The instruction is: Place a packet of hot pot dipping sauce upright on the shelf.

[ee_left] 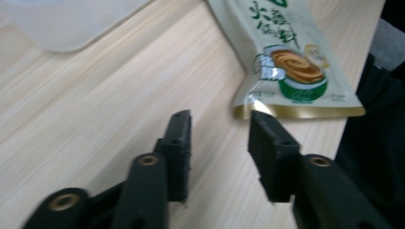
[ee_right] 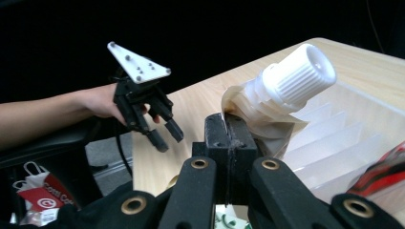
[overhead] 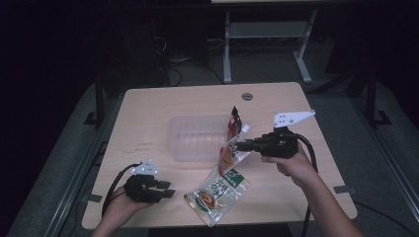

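On the pale wooden table (overhead: 148, 108), the right gripper (overhead: 238, 146) is clamped on a soft spouted pouch with white screw cap (ee_right: 286, 86) beside the clear plastic bin (overhead: 192, 131), probably to drop it inside, while the left gripper (ee_left: 219, 138) stands open near a flat green-and-cream food sachet (ee_left: 286, 62)

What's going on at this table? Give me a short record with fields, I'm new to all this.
table: light wood table
clear bin: transparent plastic bin, mid-table
red packet: red packet standing at the bin's right end
right gripper: right gripper shut on the spouted pouch below its white cap
left gripper: left gripper open, nothing between its jaws, near the green pouch's corner
green pouch: green pouch flat on the table's near edge
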The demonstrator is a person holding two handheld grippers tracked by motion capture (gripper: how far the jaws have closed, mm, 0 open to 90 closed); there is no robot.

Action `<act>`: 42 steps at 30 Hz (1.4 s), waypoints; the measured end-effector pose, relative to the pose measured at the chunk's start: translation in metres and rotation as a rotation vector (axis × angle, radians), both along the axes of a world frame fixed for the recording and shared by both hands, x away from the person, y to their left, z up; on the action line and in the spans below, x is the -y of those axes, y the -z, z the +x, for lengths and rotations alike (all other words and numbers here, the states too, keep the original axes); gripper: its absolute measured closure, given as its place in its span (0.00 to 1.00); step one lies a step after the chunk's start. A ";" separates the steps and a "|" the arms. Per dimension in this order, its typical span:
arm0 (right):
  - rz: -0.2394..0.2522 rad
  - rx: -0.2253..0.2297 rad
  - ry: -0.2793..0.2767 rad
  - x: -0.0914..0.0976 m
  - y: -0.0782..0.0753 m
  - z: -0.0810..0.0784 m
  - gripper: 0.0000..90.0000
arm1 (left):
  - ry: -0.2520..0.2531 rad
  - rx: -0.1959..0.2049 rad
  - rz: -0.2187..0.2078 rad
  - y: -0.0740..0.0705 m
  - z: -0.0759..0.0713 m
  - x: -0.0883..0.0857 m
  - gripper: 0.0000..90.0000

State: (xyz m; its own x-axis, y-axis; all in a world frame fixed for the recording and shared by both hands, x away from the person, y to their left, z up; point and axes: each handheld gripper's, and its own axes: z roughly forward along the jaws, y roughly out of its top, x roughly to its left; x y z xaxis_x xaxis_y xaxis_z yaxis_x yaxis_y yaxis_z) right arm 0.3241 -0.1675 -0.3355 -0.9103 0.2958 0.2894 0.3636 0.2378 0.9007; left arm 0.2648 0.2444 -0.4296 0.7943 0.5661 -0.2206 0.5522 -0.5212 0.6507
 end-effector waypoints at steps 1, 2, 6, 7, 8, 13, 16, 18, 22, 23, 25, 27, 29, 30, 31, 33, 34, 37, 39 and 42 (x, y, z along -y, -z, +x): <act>-0.001 0.005 0.000 -0.002 -0.001 0.003 1.00 | -0.003 0.007 0.000 0.000 0.000 -0.001 0.62; -0.003 0.005 0.001 -0.004 -0.002 0.005 1.00 | -0.007 0.017 0.001 -0.001 0.000 -0.001 0.59; -0.017 0.013 0.012 -0.011 -0.005 0.016 1.00 | -0.015 0.050 0.006 0.000 0.002 -0.002 0.50; -0.019 0.016 0.016 -0.013 -0.005 0.018 1.00 | -0.022 0.051 0.008 0.001 0.003 -0.002 0.48; -0.019 0.015 0.016 -0.014 -0.005 0.021 1.00 | -0.026 0.054 0.008 0.001 0.003 -0.003 0.46; -0.039 0.017 0.026 -0.021 -0.006 0.034 1.00 | -0.021 0.063 0.018 0.004 0.004 -0.002 0.35; -0.042 0.010 0.029 -0.023 -0.006 0.041 1.00 | -0.020 0.067 0.025 0.005 0.004 -0.002 0.32; -0.051 0.007 0.037 -0.024 -0.005 0.046 1.00 | -0.021 0.067 0.026 0.005 0.005 -0.002 0.32; -0.060 -0.002 0.046 -0.026 -0.002 0.054 1.00 | -0.029 0.068 0.025 0.006 0.005 -0.003 0.31; -0.061 -0.006 0.049 -0.027 -0.001 0.056 1.00 | -0.025 0.069 0.030 0.005 0.005 -0.003 0.31; -0.066 -0.010 0.056 -0.028 0.000 0.060 1.00 | -0.028 0.069 0.029 0.006 0.005 -0.003 0.31; -0.066 -0.016 0.059 -0.028 0.002 0.064 1.00 | -0.028 0.069 0.031 0.006 0.005 -0.003 0.30; -0.069 -0.020 0.062 -0.029 0.003 0.067 1.00 | -0.028 0.069 0.030 0.006 0.005 -0.003 0.30; -0.074 -0.021 0.064 -0.030 0.004 0.069 1.00 | -0.032 0.068 0.026 0.006 0.005 -0.002 0.30; -0.078 -0.021 0.067 -0.031 0.005 0.071 1.00 | -0.031 0.068 0.026 0.006 0.005 -0.002 0.30; -0.091 -0.022 0.071 -0.031 0.006 0.073 1.00 | -0.026 0.071 0.031 0.006 0.005 -0.003 0.30; -0.090 -0.024 0.073 -0.032 0.007 0.074 1.00 | -0.025 0.072 0.031 0.006 0.005 -0.003 0.30; -0.092 -0.026 0.083 -0.031 0.008 0.076 1.00 | -0.026 0.072 0.024 0.006 0.005 -0.001 0.30; -0.089 -0.027 0.089 -0.030 0.009 0.078 1.00 | -0.026 0.070 0.023 0.007 0.005 -0.001 0.30; -0.092 -0.025 0.099 -0.027 0.008 0.079 1.00 | -0.026 0.070 0.022 0.007 0.005 -0.001 0.30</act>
State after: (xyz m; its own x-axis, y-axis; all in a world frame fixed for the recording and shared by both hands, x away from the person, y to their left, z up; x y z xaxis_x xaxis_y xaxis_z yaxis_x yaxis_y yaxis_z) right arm 0.4030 -0.1402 -0.3440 -0.8681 0.4104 0.2793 0.4116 0.2805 0.8671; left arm 0.2696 0.2453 -0.4362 0.7925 0.5907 -0.1517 0.5189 -0.5223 0.6767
